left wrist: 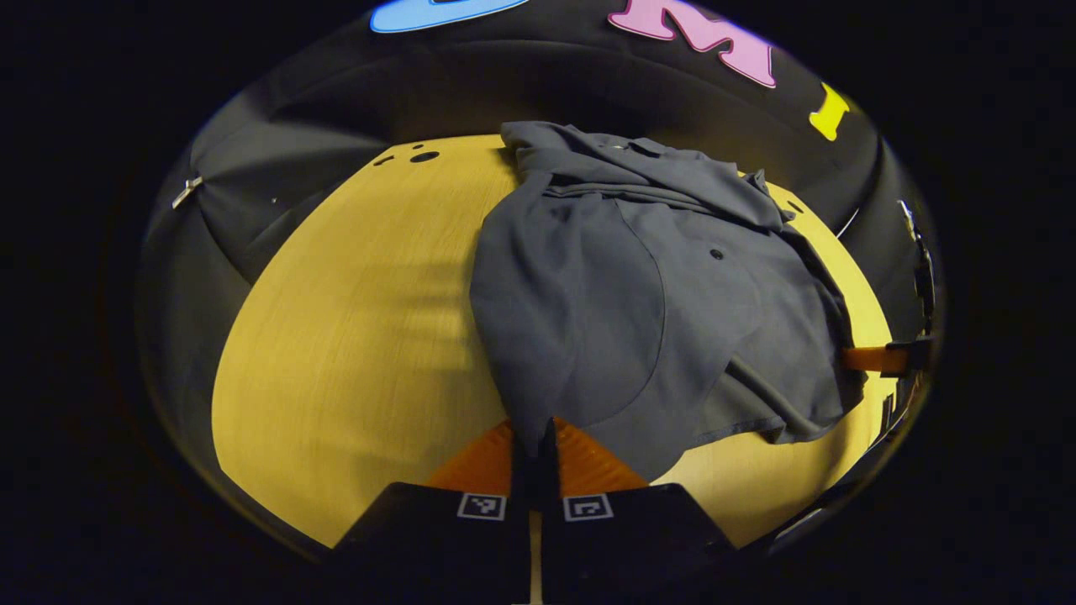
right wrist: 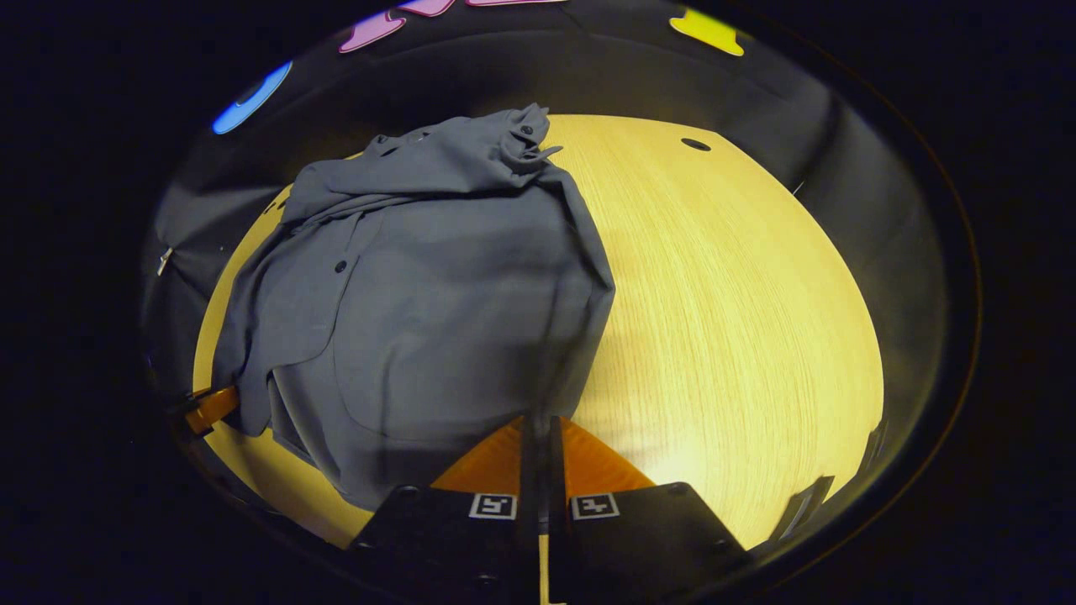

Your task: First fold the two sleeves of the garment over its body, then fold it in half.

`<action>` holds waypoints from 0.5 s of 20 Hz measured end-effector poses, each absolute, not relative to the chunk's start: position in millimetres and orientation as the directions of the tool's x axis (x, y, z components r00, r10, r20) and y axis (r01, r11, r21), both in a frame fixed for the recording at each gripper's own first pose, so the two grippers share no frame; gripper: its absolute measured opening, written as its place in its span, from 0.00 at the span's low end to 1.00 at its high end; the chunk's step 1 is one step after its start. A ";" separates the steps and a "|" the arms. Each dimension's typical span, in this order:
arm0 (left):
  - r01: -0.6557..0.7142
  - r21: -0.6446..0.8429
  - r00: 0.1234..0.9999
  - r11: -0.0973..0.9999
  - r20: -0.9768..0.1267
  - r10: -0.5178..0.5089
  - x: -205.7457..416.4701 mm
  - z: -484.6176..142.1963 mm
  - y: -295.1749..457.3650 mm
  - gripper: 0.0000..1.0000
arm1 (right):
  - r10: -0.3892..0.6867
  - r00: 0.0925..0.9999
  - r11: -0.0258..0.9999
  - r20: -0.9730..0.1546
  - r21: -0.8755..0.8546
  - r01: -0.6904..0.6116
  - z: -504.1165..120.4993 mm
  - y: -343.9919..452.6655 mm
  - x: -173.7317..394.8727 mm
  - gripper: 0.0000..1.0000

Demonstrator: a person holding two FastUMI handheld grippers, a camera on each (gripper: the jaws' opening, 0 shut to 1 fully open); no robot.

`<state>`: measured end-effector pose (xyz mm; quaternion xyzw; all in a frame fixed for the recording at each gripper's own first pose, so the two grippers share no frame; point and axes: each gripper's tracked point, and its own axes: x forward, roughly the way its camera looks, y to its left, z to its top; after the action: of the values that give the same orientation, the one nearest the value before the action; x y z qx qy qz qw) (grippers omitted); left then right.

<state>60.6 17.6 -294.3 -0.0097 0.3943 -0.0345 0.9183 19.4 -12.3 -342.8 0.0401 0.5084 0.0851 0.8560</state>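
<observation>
A grey button-up shirt (left wrist: 639,294) lies bunched on the wooden table (left wrist: 353,336), its collar end toward the far wall. In the left gripper view my left gripper (left wrist: 538,437) is shut on the shirt's near hem corner. The right gripper's fingers (left wrist: 874,360) poke out from under the cloth at the right edge. In the right gripper view the same shirt (right wrist: 420,294) covers the left half of the table (right wrist: 740,319), and my right gripper (right wrist: 538,433) is shut on its near hem. The left gripper's fingers (right wrist: 210,407) show at the cloth's lower left.
Black cloth walls close the booth behind and beside the table. Small dark holes (left wrist: 423,156) mark the tabletop's far corner, and another hole (right wrist: 695,144) sits at the far right. Bare wood lies left of the shirt in the left gripper view.
</observation>
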 end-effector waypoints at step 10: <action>0.051 -0.129 0.679 0.990 -0.723 -0.129 60.6 -274.8 7.1 0.02 | 0.209 0.470 0.977 -0.858 0.165 -0.133 -332.9 -11.5 26.3 0.06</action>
<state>60.6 7.1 -274.8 -0.0490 0.3975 -0.0493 0.9150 26.3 -11.5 -332.9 0.0372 0.5050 0.0998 0.8565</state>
